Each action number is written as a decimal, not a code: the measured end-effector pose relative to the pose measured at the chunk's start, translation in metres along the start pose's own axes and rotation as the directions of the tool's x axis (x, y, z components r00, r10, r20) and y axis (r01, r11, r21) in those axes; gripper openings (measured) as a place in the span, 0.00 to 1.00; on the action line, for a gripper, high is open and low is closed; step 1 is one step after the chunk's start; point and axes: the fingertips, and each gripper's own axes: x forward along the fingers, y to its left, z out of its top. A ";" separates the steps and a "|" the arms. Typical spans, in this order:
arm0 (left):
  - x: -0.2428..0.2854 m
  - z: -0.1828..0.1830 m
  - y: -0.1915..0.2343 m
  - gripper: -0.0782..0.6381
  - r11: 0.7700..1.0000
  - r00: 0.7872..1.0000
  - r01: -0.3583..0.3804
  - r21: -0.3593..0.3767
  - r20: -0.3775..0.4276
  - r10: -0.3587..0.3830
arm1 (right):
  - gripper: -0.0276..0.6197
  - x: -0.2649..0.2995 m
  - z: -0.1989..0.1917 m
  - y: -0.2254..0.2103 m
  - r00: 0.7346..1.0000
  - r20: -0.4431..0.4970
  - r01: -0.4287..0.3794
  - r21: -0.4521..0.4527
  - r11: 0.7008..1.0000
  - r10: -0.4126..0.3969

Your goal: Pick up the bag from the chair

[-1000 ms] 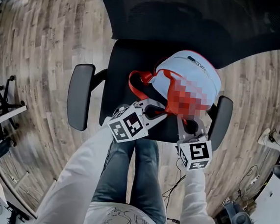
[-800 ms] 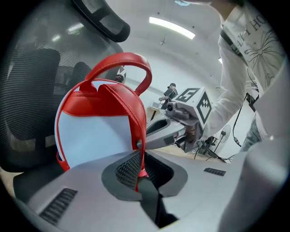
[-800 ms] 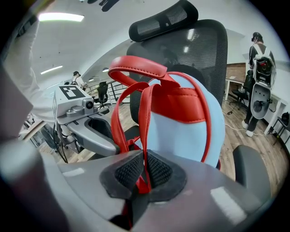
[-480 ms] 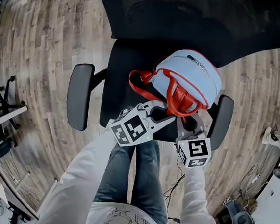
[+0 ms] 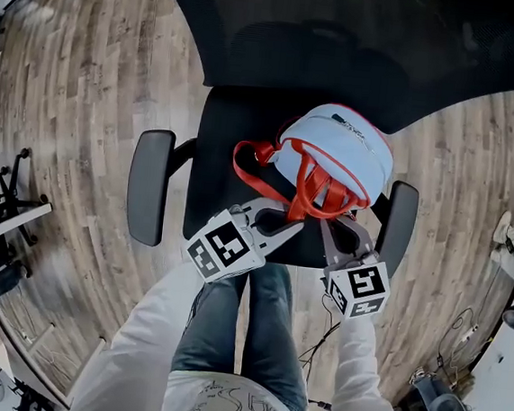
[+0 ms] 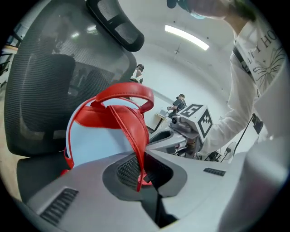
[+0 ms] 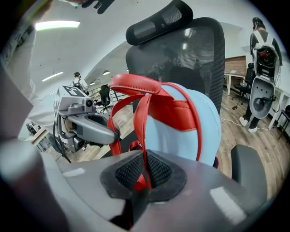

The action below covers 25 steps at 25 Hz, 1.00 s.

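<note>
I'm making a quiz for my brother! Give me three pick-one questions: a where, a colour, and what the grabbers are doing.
1. Where is the light blue fabric backpack? A on the floor; B on the black office chair's seat; C on a desk.
2. What colour are its straps? A green; B yellow; C red.
3. The left gripper and right gripper are: A wide open, empty; B shut on straps; C gripping armrests.
1 B: it sits on the seat. 2 C: plainly red. 3 B: both gripper views show jaws, just closed further, pinching a strap.
</note>
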 end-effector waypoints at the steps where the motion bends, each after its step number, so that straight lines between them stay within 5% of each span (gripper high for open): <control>1: -0.004 0.004 -0.001 0.13 1.000 1.000 -0.008 0.000 0.002 0.008 | 0.08 -0.003 0.003 0.003 1.000 0.003 -0.009 -0.001 1.000 0.009; 18: -0.063 0.096 -0.019 0.13 0.999 0.999 0.038 0.036 -0.028 -0.037 | 0.08 -0.075 0.100 0.019 0.971 0.168 -0.186 0.088 0.979 0.170; 25: -0.079 0.143 -0.055 0.13 0.990 1.000 0.006 0.140 -0.013 -0.004 | 0.07 -0.100 0.143 0.032 0.941 0.272 -0.245 0.137 0.960 0.202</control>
